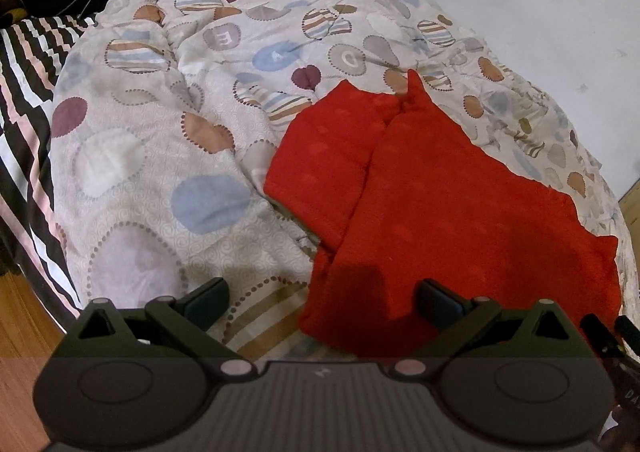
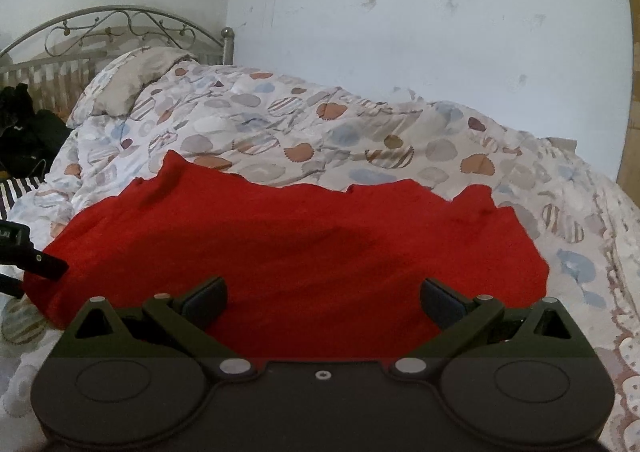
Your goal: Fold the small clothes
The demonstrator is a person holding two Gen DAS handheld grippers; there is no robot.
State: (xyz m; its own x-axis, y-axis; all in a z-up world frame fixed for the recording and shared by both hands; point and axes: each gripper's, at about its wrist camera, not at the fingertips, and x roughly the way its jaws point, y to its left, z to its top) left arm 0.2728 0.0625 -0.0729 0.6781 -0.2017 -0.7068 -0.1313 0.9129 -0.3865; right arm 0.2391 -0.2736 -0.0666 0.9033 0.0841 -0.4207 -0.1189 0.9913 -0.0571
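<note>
Your left tool (image 1: 322, 302) and right tool (image 2: 324, 302) both hover with fingers spread wide, gripping nothing, above a red garment (image 2: 288, 248) lying partly folded on the patterned quilt (image 1: 160, 140) of the bed beside the wall (image 2: 440, 32).

Bed (image 2: 224, 48), metal headboard: patterned duvet (image 1: 168, 140) across it; red garment (image 1: 440, 212) flat on duvet at 4 o'clock; pillow (image 2: 132, 80) at 11.
</note>
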